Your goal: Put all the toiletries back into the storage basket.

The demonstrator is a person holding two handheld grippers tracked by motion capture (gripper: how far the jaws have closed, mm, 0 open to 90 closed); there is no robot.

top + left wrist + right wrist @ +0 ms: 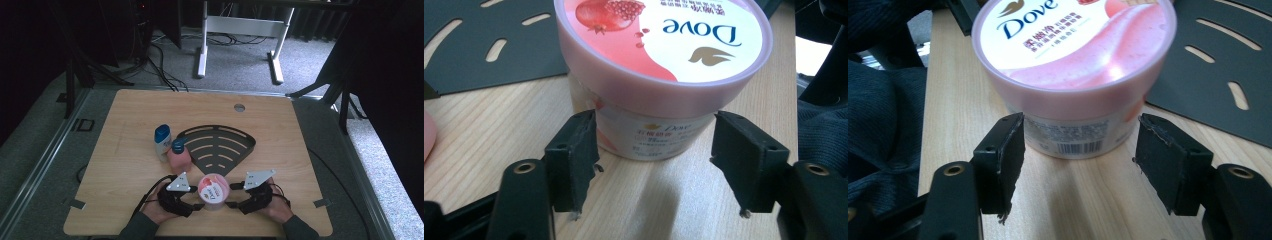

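The pink Dove tub (214, 190) is sitting upright on the wooden table (125, 115), close to the person's edge, with its lid on. It is standing right between the 2 claws. The left claw (196, 206) is pointing at it from one side, and its jaws are spread wide, one on each side of the tub's lower wall, not squeezing it. The right claw (232, 204) is doing the same from the other side, also wide and holding nothing. Just behind the tub, a flat black fan-shaped tray (220, 145) is lying on the table. Beside the tray's left edge, a pink bottle (179, 155) and a white bottle with a blue cap (162, 141) are standing close together.
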